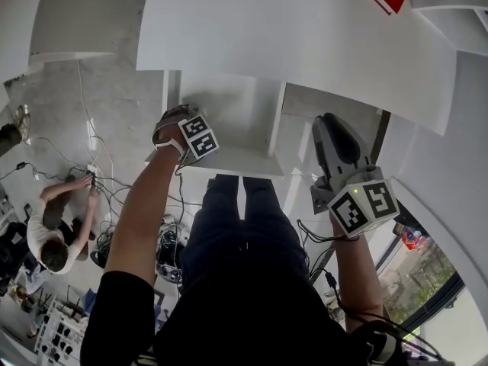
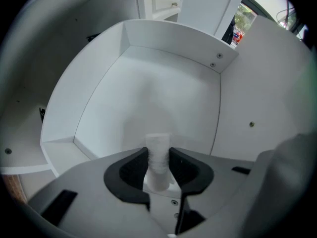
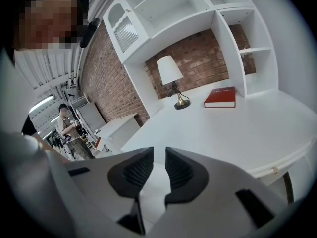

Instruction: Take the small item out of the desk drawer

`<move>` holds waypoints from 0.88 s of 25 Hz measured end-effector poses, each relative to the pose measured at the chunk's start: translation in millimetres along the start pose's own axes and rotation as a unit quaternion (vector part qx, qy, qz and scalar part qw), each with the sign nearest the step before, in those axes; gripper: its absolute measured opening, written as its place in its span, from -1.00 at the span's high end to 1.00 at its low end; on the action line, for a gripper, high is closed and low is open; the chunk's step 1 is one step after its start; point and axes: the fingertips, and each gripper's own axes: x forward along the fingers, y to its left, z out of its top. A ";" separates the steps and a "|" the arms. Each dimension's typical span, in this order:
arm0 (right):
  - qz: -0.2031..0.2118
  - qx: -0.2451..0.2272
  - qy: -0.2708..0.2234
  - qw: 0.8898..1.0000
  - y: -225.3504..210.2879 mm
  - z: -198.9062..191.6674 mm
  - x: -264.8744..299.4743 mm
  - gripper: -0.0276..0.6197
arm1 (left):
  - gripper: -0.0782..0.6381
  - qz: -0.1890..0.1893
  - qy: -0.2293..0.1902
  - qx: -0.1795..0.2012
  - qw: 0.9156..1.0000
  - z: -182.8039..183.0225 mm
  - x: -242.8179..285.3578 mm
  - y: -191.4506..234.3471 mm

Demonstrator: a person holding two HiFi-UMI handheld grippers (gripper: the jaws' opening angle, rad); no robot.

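Observation:
The white desk drawer (image 1: 229, 162) stands pulled out under the desk top (image 1: 305, 29). My left gripper (image 1: 191, 132) is over the drawer's left side. In the left gripper view it (image 2: 158, 162) is shut on a small white cylindrical item (image 2: 158, 145), which stands up between the dark pads above the bare drawer floor (image 2: 148, 93). My right gripper (image 1: 335, 124) hangs to the right of the drawer, at the desk's edge. In the right gripper view its jaws (image 3: 158, 165) stand a narrow gap apart with nothing between them.
A red book (image 3: 220, 97) and a lamp (image 3: 171, 78) are on the desk top under white shelves (image 3: 237, 33). On the floor to the left a person (image 1: 53, 227) crouches among cables (image 1: 114, 189). The holder's legs (image 1: 244, 235) are right below the drawer.

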 end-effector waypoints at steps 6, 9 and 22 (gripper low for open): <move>0.008 -0.006 -0.010 1.000 15.2 13.8 -3.3 0.71 | 0.42 0.019 -0.060 -0.078 0.995 4.6 -36.1 15.3; 0.012 -0.013 -0.018 1.000 26.9 28.2 -2.5 0.73 | 0.42 0.030 -0.090 -0.110 0.989 2.9 -60.7 27.0; 0.043 -0.054 -0.071 0.995 83.7 82.8 -28.3 0.75 | 0.42 0.101 -0.211 -0.198 0.952 -3.7 -193.7 52.2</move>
